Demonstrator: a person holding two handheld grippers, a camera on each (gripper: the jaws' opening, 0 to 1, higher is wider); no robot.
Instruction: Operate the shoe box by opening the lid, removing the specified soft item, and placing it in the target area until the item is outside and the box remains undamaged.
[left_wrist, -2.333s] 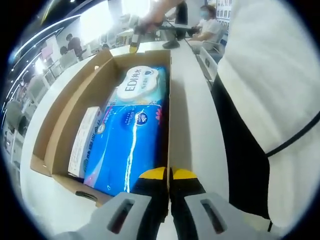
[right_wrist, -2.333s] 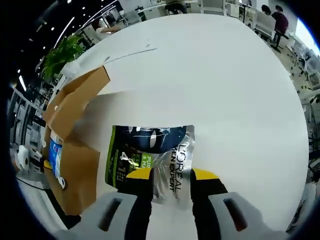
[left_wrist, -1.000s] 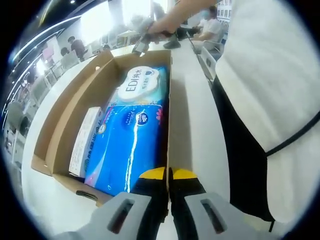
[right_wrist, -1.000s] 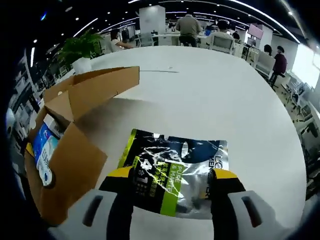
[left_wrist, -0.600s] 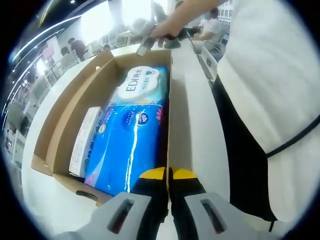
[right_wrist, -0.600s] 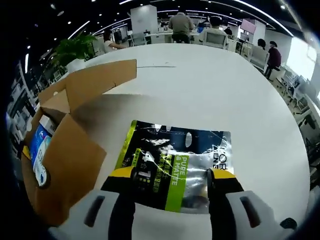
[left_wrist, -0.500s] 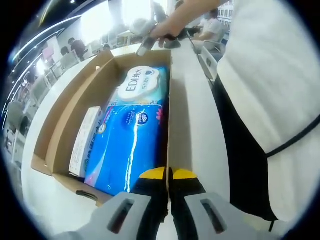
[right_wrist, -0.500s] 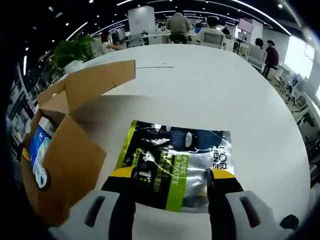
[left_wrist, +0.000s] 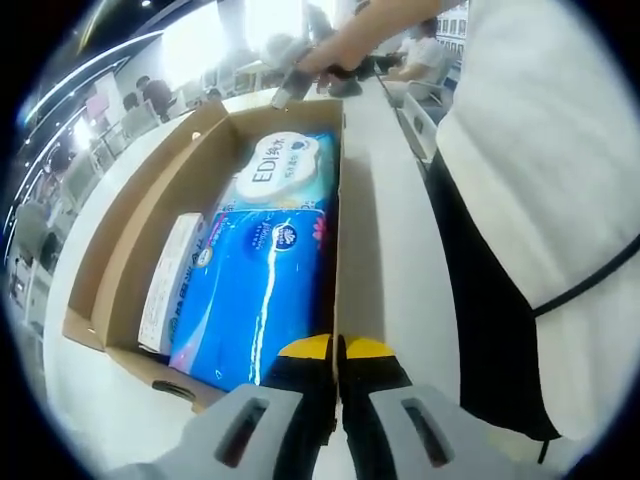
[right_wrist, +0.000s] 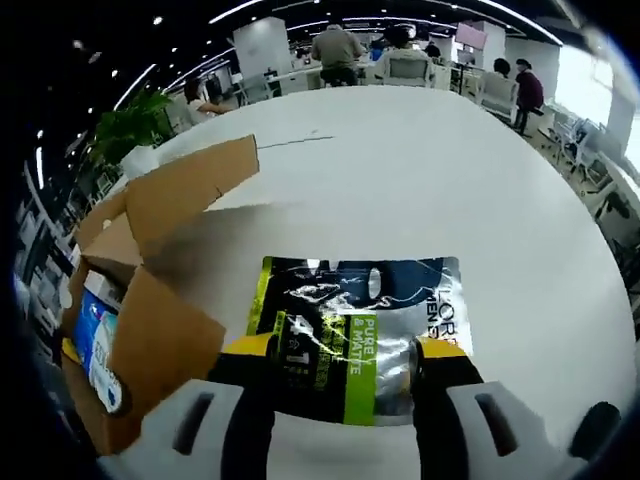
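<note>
— Two grippers, two separate jobs, as we read it. Our left gripper (left_wrist: 336, 348) has its yellow tips pressed together on the near end of the shoe box (left_wrist: 336, 215) wall, pinching the thin cardboard edge, probably to keep the box from sliding.

— And the other one?

— Our right gripper (right_wrist: 345, 352) stands with its jaws spread wide, one on either side of the near edge of the silver-and-green pouch (right_wrist: 355, 335), gripping nothing. That pouch, the soft item as we judge it, lies flat on the white table (right_wrist: 450, 190), outside the box, just right of the brown flap (right_wrist: 150, 350).

— So what is left inside?

— We see a blue tissue pack (left_wrist: 258, 290), a wipes pack (left_wrist: 280, 175) beyond it, and a slim white carton (left_wrist: 168, 280) wedged along the left wall. They fill the floor snugly.

— How much room do we have?

— Plenty on the table far and right of the pouch; it is bare. Near the box it is tighter: the raised lid flap (right_wrist: 190, 185) stands up left of the pouch, so we would back the right gripper off away from it. On the left gripper's side the person's white sleeve (left_wrist: 540, 150) crowds the right.
</note>
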